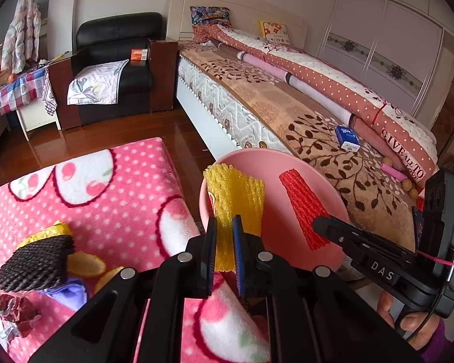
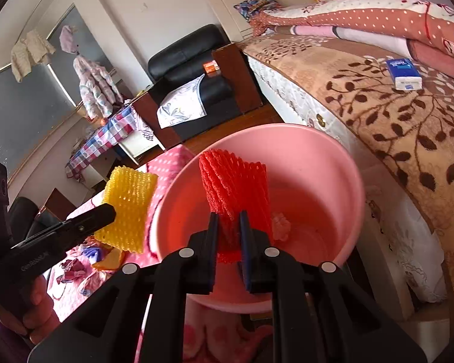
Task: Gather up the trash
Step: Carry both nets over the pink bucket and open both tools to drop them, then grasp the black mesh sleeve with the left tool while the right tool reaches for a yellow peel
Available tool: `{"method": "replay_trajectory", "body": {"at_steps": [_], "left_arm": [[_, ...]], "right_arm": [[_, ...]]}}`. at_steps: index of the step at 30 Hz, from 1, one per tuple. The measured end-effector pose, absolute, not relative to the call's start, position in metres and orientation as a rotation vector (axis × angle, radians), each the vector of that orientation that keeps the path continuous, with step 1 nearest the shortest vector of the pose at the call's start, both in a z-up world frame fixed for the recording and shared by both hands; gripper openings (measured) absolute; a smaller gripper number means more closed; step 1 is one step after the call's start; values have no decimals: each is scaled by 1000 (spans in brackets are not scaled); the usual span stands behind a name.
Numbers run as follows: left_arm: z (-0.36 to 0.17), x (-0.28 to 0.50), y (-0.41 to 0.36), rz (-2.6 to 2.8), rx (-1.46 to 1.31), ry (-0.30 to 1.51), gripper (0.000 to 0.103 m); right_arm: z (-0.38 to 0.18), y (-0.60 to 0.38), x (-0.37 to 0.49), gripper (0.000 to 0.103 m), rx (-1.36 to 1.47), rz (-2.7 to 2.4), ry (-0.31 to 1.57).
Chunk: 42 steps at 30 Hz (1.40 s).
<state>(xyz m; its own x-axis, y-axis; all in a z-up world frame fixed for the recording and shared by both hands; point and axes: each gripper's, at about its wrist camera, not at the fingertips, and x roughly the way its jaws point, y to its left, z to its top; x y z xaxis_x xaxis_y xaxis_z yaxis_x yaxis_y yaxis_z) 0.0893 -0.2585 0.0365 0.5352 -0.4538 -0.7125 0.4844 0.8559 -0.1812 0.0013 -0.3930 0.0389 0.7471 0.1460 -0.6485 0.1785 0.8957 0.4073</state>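
The right gripper clamps the red net directly over the bucket. The left gripper pinches the yellow net at the bucket's near-left rim, both nets upright.

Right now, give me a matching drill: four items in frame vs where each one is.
Items:
1. yellow foam net
2. red foam net
3. black foam net
4. blue tissue pack

Places:
A. lying on the bed
B. clamped in the left tool
C. lying on the pink blanket
D. clamped in the right tool, over the pink bucket

Pairs: 1-B, 2-D, 3-C, 4-A
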Motion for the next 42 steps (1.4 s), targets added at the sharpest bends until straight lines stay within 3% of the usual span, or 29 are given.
{"method": "replay_trajectory", "body": {"at_steps": [17,19,21,24,42], "left_arm": [[13,109,-293,-566,85,868,10],[14,109,-293,-571,72,869,14],[15,110,-292,-569,59,871,25],[18,108,-290,-566,60,857,31],[51,80,-249,-545,16,784,47]], "right_arm": [[30,-401,11,16,467,-70,748],[30,-400,11,21,466,-72,753],[31,-399,11,32,467,-72,751],[32,-397,11,36,458,-75,750],[54,-377,-6,37,397,-72,708]]}}
